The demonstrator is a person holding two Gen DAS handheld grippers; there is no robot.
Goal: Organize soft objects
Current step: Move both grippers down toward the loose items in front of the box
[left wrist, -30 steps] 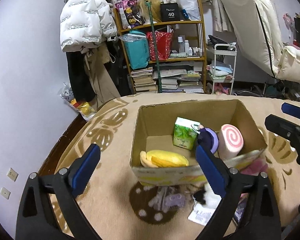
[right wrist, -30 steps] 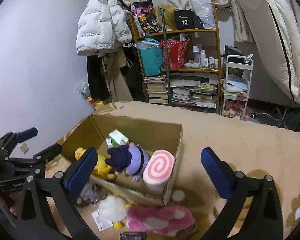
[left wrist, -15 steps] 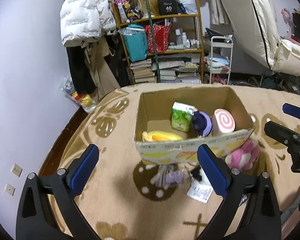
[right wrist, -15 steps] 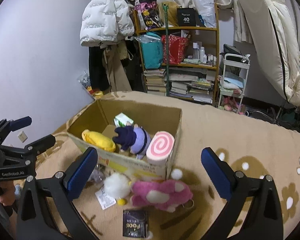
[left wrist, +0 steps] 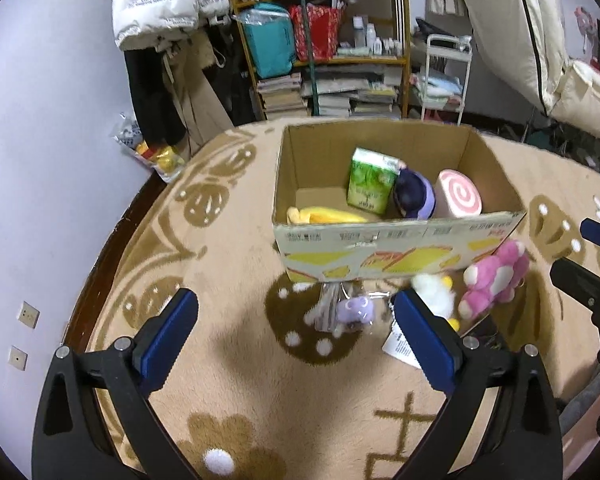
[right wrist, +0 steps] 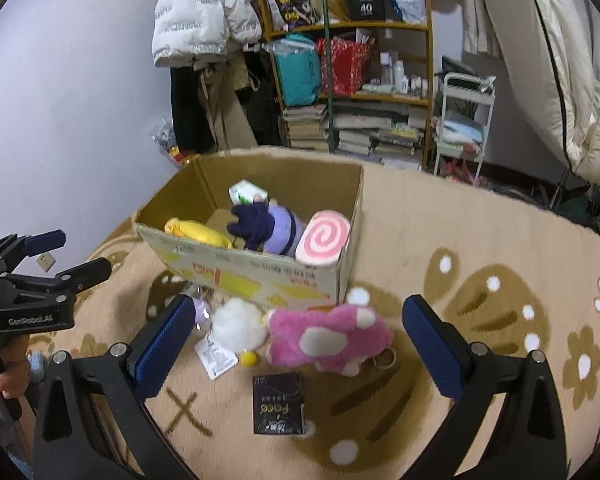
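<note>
**Both grippers back off the box; loose toys now in reach**

Over the last second both cameras have pulled back and up from the cardboard box (right wrist: pixel 260 276), so the floor in front of it, hidden before, has come into view. That suggests the next pick is among the loose items, not the box contents (yellow plush (left wrist: pixel 328 215), green pack (left wrist: pixel 370 186), purple doll (right wrist: pixel 270 228) and pink swirl roll (right wrist: pixel 324 240) are already inside).

The right gripper (right wrist: pixel 296 344) hangs with its jaws spread wide and empty. The pink plush (right wrist: pixel 328 340) lies on the carpet (right wrist: pixel 480 232) between its fingers, just against the box's near wall, with the white fluffy toy (right wrist: pixel 236 326) touching its left side and a small black packet (right wrist: pixel 278 404) closer to the camera.

The left gripper (left wrist: pixel 296 328) is likewise spread and empty; a small lilac toy (left wrist: pixel 354 310) in clear wrapping lies between its fingers, near the box front.
</note>
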